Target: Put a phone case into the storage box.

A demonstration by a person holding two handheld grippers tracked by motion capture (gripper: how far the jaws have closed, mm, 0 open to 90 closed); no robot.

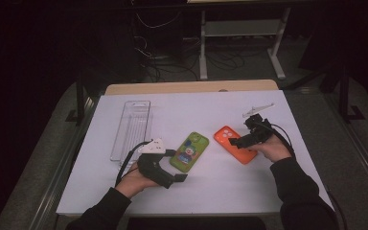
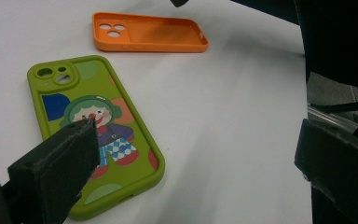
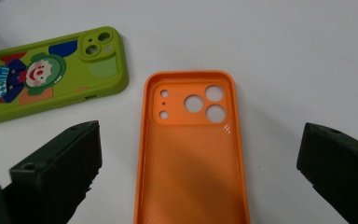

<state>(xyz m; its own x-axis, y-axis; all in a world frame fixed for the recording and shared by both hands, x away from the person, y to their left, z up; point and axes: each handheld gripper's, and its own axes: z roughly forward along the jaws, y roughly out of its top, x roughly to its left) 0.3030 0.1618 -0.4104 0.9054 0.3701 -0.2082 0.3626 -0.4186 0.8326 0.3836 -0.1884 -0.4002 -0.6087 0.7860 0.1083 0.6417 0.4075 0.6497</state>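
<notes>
A green phone case (image 1: 189, 151) with a clown picture lies back up near the table's middle. To its right an orange phone case (image 1: 235, 143) lies hollow side up, camera holes at its far end. My left gripper (image 1: 177, 166) is open just left of the green case (image 2: 98, 130), one jaw over its near corner. In its own view the left gripper (image 2: 198, 172) holds nothing. My right gripper (image 1: 243, 135) hovers open over the orange case (image 3: 191, 154), jaws either side of it without touching. Both the right gripper (image 3: 200, 172) and the green case (image 3: 42, 79) show in the right gripper view.
A clear plastic tray (image 1: 132, 125) lies lengthwise at the table's left. The white table top (image 1: 196, 191) has bare room in front and at the far right. Beyond the far edge are a desk frame (image 1: 239, 28) and floor cables (image 1: 172, 57).
</notes>
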